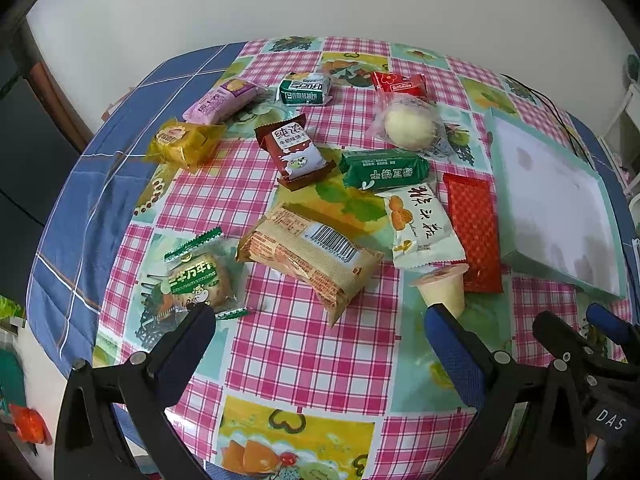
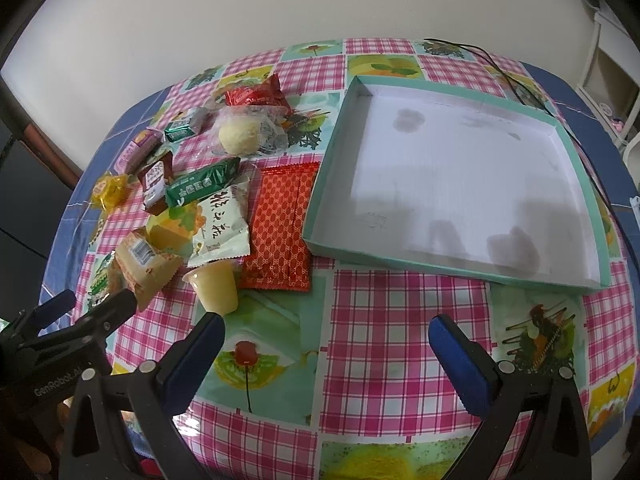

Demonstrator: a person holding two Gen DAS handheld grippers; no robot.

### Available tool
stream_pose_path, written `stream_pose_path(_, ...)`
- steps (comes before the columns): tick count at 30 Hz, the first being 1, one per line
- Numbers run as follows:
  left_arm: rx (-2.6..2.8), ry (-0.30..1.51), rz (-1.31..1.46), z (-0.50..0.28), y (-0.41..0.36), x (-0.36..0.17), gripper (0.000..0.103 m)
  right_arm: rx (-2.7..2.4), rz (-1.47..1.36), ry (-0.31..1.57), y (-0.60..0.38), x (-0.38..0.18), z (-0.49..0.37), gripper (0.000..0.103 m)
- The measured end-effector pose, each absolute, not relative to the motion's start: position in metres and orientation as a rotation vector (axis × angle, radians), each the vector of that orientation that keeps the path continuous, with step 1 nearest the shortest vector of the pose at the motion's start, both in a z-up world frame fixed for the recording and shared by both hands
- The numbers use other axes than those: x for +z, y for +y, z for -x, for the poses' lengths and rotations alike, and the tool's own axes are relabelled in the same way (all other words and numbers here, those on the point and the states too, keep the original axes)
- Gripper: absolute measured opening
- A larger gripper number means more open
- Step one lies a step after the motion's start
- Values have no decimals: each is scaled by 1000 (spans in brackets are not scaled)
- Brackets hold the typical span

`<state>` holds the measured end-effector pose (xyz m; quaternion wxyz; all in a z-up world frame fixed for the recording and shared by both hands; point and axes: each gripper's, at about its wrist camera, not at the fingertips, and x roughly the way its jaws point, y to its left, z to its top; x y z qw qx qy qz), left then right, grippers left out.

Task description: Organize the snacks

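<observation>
My left hand-held gripper (image 1: 316, 326) hangs released over the near edge of the tabletop (image 1: 288, 352), its blue-padded fingers spread wide with nothing between them. Just ahead of it lies the scatter of snacks: a long beige biscuit pack (image 1: 310, 258) with a barcode, a clear-wrapped cake with green lettering (image 1: 196, 280) by my left finger, and a small pale jelly cup (image 1: 444, 288) lying on its side close to my right finger. Further out sit a brown-and-white wafer packet (image 1: 296, 152), a dark green packet (image 1: 384, 168), a white packet with orange print (image 1: 424, 226), a yellow foil sweet (image 1: 184, 144), a pink packet (image 1: 222, 100) and a round pale bun in clear wrap (image 1: 408, 126). A flat red patterned packet (image 2: 280, 228) lies just beside the teal-rimmed cardboard tray (image 2: 320, 196), which stands on the right side of the cloth with a bare white floor. My right hand-held gripper (image 2: 326, 332) is also slack and wide apart, holding nothing, hovering over the checked cloth in front of the tray, the jelly cup near its left finger.
</observation>
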<state>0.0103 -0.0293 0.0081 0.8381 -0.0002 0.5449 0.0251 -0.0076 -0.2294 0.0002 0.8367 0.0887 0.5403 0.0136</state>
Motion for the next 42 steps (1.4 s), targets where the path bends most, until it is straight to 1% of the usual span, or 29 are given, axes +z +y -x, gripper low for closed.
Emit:
stream_pose_path(11, 73, 1165, 18, -12, -23, 5, 103, 52, -155, 1152, -211, -3, 4, 103)
stream_pose_path(24, 86, 1184, 102, -13, -2, -1, 103, 60, -141, 1163, -197, -7, -1, 103)
stream_pose_path(30, 183, 1141, 140, -20, 30, 3, 103, 110, -135, 1166, -186, -12, -10, 103)
stream_pose_path(36, 225, 1181, 198, -30, 66, -14, 103, 136, -143, 1184, -173, -23, -27, 103)
stream_pose_path(37, 226, 1191, 208, -32, 71, -18, 102, 137, -142, 1194, -172, -26, -29, 103)
stream_pose_path(39, 228, 1207, 214, -34, 75, -26, 97, 142, -146, 1208, -168, -30, -34, 103)
stream_pose_path(41, 229, 1227, 222, -37, 78, -34, 87, 146, -143, 1215, -163, -33, -38, 102)
stream_pose_path(42, 228, 1232, 224, -37, 80, -36, 86, 148, -140, 1217, -161, -34, -39, 101)
